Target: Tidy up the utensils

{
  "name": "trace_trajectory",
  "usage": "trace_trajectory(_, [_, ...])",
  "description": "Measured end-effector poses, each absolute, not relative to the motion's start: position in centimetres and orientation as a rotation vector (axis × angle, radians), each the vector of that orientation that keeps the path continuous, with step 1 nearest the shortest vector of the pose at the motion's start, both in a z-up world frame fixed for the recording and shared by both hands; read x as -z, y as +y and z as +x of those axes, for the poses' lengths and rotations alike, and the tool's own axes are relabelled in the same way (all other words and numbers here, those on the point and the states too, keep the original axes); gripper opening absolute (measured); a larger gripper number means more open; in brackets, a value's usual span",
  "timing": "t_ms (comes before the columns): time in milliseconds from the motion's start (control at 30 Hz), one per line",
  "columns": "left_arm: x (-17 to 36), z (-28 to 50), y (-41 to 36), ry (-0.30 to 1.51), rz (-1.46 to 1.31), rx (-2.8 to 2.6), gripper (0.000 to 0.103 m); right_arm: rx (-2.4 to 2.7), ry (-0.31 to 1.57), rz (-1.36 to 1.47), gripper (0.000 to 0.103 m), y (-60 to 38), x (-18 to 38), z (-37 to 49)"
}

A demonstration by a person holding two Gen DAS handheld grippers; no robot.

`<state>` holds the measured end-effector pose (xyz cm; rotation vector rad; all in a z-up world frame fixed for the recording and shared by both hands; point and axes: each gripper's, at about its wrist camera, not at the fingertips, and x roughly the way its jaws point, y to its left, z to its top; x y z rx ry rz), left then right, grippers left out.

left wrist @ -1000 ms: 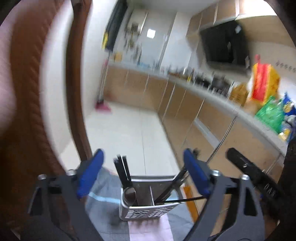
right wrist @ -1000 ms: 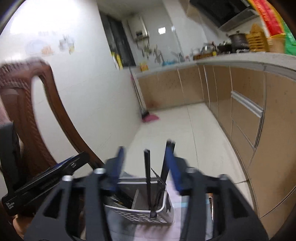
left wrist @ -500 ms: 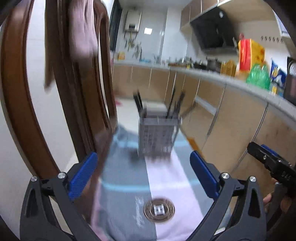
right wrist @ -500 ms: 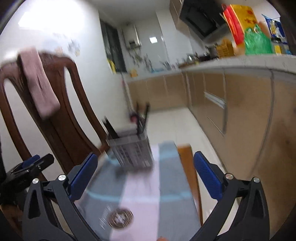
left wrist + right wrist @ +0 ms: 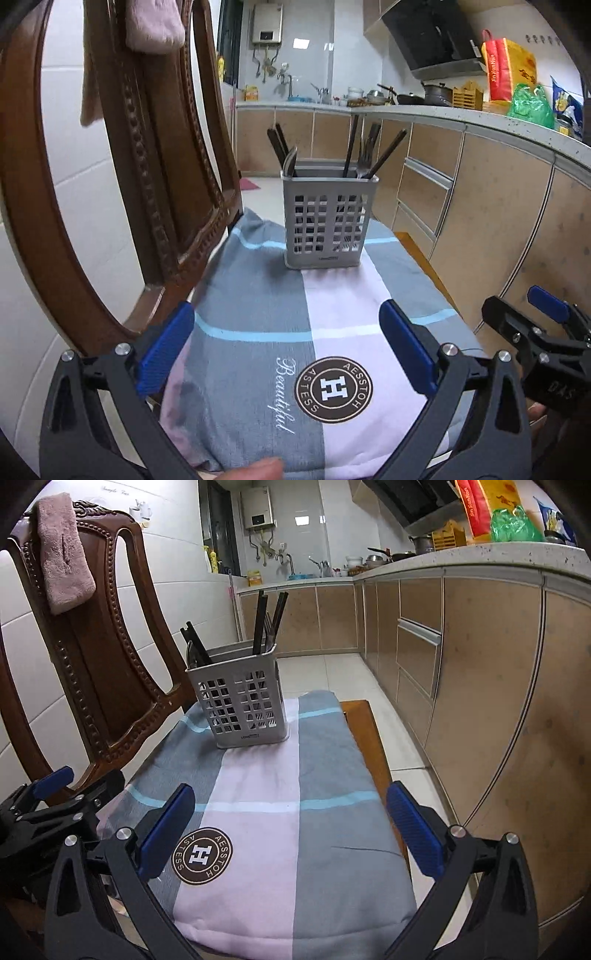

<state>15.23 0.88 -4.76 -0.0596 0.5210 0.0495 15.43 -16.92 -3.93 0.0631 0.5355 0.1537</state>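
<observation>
A grey slotted utensil holder (image 5: 330, 221) stands upright at the far end of a striped cushion (image 5: 258, 314); it also shows in the right wrist view (image 5: 243, 705). Dark-handled utensils (image 5: 356, 147) stick up from it, with forks on the right side and a spoon on the left (image 5: 290, 162). My left gripper (image 5: 286, 347) is open and empty, low over the near end of the cushion. My right gripper (image 5: 291, 825) is open and empty too, beside the left one (image 5: 55, 805). Both are well back from the holder.
A carved wooden chair back (image 5: 92, 657) with a pink towel (image 5: 62, 554) rises at the left. The cushion (image 5: 295, 812) lies on the chair seat, whose wooden edge (image 5: 369, 734) shows at right. Kitchen cabinets (image 5: 480, 683) and tiled floor (image 5: 332, 675) lie beyond.
Both grippers have pulled back and down from over the holder to the near end of the cushion. The right gripper has opened wide. The utensils stay in the holder.
</observation>
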Motion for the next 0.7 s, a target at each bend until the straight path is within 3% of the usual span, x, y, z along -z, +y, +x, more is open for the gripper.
trace_trajectory(700, [4.14, 14.88, 1.82, 0.523, -0.089, -0.03, 0.099, -0.168, 0.511, 0.011, 0.101, -15.92, 3.88, 14.73])
